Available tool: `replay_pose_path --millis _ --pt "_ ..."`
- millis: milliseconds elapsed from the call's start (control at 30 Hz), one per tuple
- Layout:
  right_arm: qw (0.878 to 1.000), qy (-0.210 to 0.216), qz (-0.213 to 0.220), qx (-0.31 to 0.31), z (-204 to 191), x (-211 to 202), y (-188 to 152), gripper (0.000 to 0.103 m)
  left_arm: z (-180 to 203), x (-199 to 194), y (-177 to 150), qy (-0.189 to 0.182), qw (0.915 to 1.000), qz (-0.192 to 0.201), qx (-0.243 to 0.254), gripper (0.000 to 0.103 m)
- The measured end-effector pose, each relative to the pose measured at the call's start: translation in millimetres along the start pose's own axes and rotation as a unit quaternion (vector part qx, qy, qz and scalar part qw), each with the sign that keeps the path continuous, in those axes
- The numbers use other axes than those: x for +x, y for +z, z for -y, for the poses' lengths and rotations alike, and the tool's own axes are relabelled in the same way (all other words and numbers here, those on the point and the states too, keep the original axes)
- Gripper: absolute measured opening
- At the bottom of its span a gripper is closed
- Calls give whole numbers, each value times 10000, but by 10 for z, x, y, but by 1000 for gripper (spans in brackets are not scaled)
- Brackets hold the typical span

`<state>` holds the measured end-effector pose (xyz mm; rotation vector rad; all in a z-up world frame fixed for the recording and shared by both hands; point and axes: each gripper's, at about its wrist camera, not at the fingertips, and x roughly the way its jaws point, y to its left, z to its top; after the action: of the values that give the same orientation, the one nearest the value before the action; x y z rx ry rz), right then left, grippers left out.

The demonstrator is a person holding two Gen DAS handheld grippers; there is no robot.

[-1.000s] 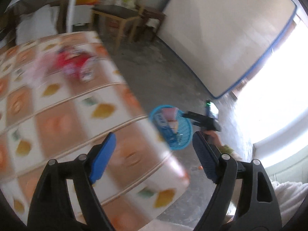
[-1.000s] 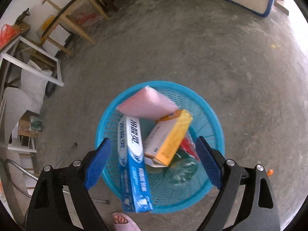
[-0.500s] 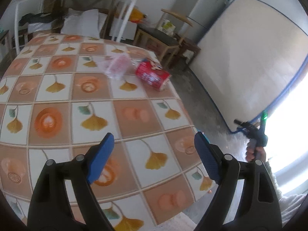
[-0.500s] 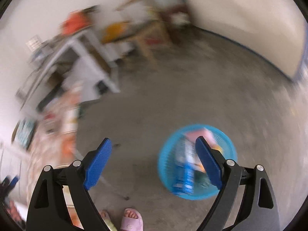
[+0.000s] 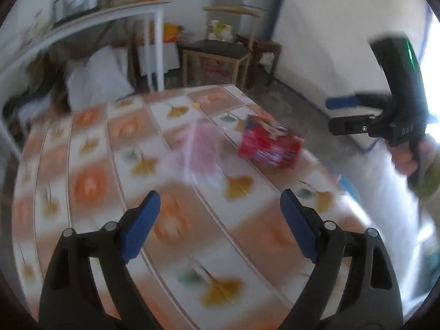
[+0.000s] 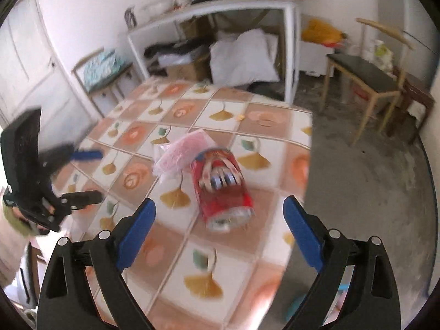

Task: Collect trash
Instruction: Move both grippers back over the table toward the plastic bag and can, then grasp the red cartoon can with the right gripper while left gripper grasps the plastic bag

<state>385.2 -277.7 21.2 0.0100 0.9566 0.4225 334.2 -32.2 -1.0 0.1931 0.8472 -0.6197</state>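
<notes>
The left tool [image 5: 220,214] has black plastic arms tipped with ribbed blue pads; its jaws are opening, nothing between them, above the table [image 5: 90,184]. The right tool [image 6: 220,220], of the same make, stands released and empty over the same table. The table wears a glossy cloth of orange and white squares printed with yellow fan-shaped leaves. On it, ahead of both tools, lies a red can [image 6: 221,187] on its side, cylindrical, with a printed label and a silvery end facing the right tool. Touching its far side is a crumpled pink plastic bag [image 6: 181,151], thin and translucent. Beyond the table's edge runs rough grey concrete floor [image 6: 365,170], with a wooden chair [image 6: 365,79] with a dark seat and a white metal-legged shelf [image 6: 247,5].
</notes>
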Motion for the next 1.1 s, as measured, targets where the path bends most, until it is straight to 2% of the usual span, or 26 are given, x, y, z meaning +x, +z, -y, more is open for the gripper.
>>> replay_pose_path --millis 67,100,167,267,400,500,567,667,933,1100 --pt "9997 27 -204 -94 -29 173 122 91 -131 253 156 -42 9998 -114 174 85" --pt "9990 87 -403 -166 -31 327 202 91 -176 361 206 -185 9993 -227 216 85" --pt "9981 39 -570 -222 -25 512 234 91 -258 592 289 -420 9974 -516 265 85" --pt "9964 161 -817 -163 30 713 304 91 -307 904 361 -535 9937 -846 506 85" --pt "9939 400 -1024 -37 122 849 289 90 -250 1144 356 -448 9897 -1065 851 84" --pt "9917 565 -1149 92 163 899 239 82 -195 1214 337 -554 9882 -1105 904 68" --pt "9909 597 -1196 174 180 919 199 76 -165 1245 336 -553 9883 -1115 878 66" --pt "9894 753 -1181 390 202 903 152 68 -139 1253 347 -506 9900 -1054 784 55" --pt "9884 725 -1127 713 209 831 34 67 -67 1151 278 -492 9906 -1066 697 26" --pt "9867 689 -1158 904 94 743 -117 67 -18 886 48 -482 9907 -1201 423 20"
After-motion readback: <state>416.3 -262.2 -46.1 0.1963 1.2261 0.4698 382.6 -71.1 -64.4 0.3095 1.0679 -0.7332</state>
